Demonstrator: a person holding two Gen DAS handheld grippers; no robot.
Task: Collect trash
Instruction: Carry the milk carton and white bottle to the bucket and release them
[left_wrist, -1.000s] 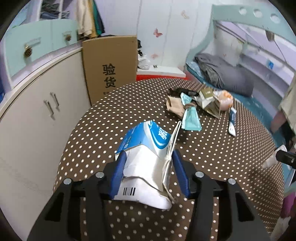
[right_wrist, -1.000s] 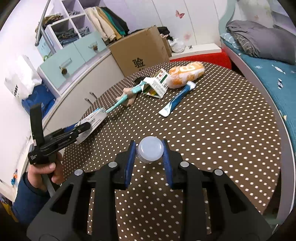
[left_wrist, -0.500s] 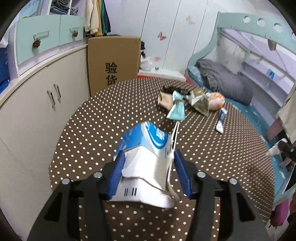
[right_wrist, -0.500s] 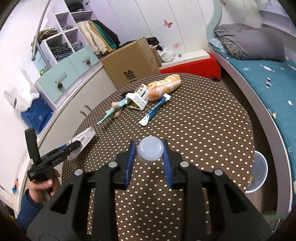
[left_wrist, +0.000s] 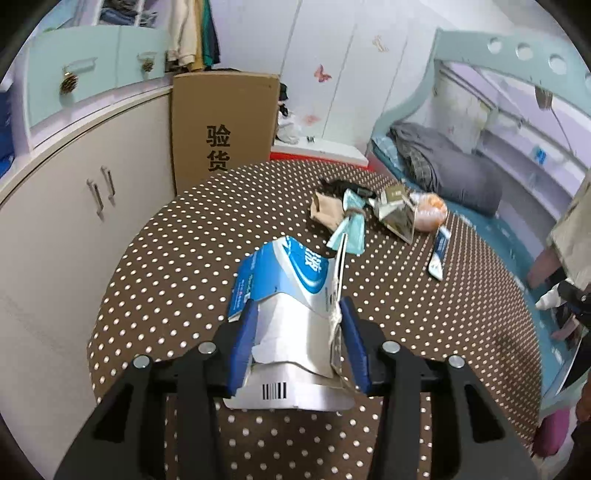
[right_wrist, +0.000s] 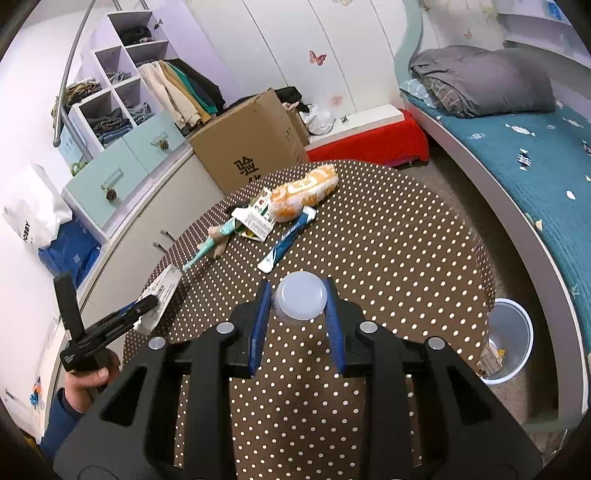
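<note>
Trash pile at table's far side; bin on floor (right of table).

A tall brown cardboard box leaning by the cabinets has two large black Chinese characters printed down its face, 验货. A white bag on the far left shows the letters "OBBY", possibly part of a longer word. The crushed blue and white carton bears a barcode and white lettering too distorted to read.
</note>
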